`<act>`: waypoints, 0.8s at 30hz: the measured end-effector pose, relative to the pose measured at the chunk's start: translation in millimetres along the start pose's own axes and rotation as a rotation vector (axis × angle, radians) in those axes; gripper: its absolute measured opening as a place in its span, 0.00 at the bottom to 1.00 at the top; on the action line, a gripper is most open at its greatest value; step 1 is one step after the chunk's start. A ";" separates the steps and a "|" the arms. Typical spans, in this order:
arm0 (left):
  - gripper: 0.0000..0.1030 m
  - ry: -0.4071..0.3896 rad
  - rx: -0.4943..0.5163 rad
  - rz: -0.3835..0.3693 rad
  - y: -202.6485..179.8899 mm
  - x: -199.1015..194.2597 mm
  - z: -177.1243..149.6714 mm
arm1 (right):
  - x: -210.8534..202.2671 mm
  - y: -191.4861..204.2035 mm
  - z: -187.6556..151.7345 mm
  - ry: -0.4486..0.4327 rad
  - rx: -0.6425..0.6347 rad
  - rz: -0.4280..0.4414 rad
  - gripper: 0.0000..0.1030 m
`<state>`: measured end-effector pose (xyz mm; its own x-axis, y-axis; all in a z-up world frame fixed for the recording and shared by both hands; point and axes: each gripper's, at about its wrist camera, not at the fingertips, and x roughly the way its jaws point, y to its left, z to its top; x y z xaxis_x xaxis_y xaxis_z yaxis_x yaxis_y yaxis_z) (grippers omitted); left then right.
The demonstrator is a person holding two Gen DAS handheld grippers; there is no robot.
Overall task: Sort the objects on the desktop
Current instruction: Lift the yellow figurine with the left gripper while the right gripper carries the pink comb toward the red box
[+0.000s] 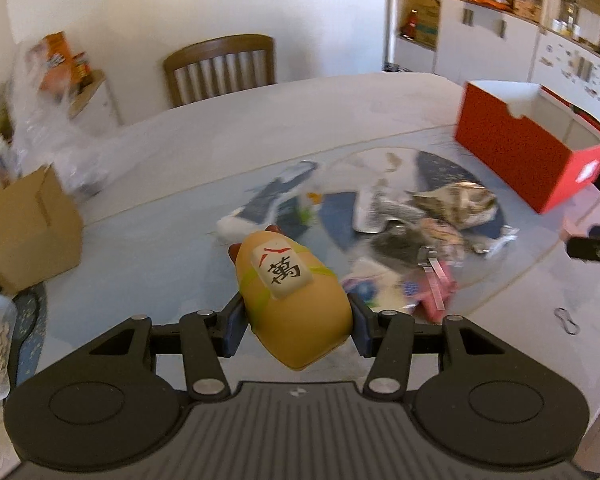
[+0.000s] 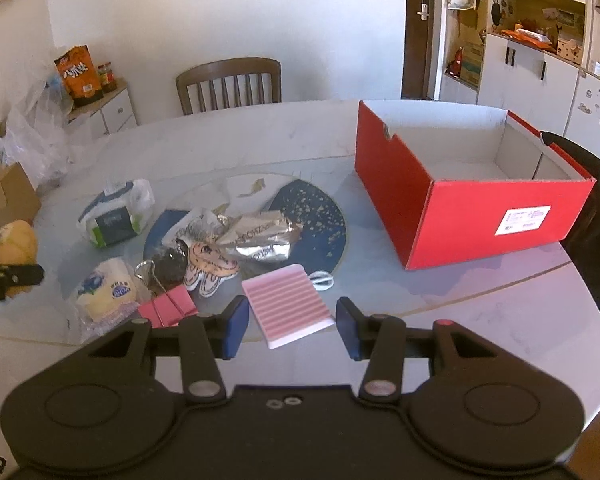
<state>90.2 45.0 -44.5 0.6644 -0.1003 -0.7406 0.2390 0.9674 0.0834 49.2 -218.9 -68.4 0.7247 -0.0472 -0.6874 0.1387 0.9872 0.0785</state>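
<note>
My left gripper is shut on a yellow squishy toy with a mahjong tile on it, held above the table; the toy also shows at the left edge of the right wrist view. My right gripper is open above the table's near edge, its jaws either side of a pink ribbed pad that lies below it. An open red box stands at the right, also in the left wrist view. A pile of wrappers, a wet-wipe pack, a snack packet and a pink binder clip lie mid-table.
A brown cardboard box stands at the table's left. Plastic bags lie beside it. A wooden chair is at the far side. A cabinet stands behind the red box. A small clip lies on the table at the right.
</note>
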 end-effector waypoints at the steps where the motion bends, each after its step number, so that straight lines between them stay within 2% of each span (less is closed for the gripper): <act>1: 0.49 -0.002 0.012 -0.003 -7.9 -1.2 2.6 | -1.6 -3.0 2.2 0.000 0.000 0.005 0.46; 9: 0.49 -0.011 0.044 -0.047 -65.9 -2.9 29.7 | -8.0 -45.9 29.6 -0.022 -0.021 0.056 0.46; 24: 0.50 -0.058 0.074 -0.094 -186.3 17.4 97.1 | 0.9 -152.3 78.6 -0.055 -0.028 0.114 0.46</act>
<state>126.0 -159.6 -8.1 0.6760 -0.2052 -0.7078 0.3527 0.9334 0.0662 81.8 -381.3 -24.2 0.7708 0.0577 -0.6345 0.0355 0.9905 0.1331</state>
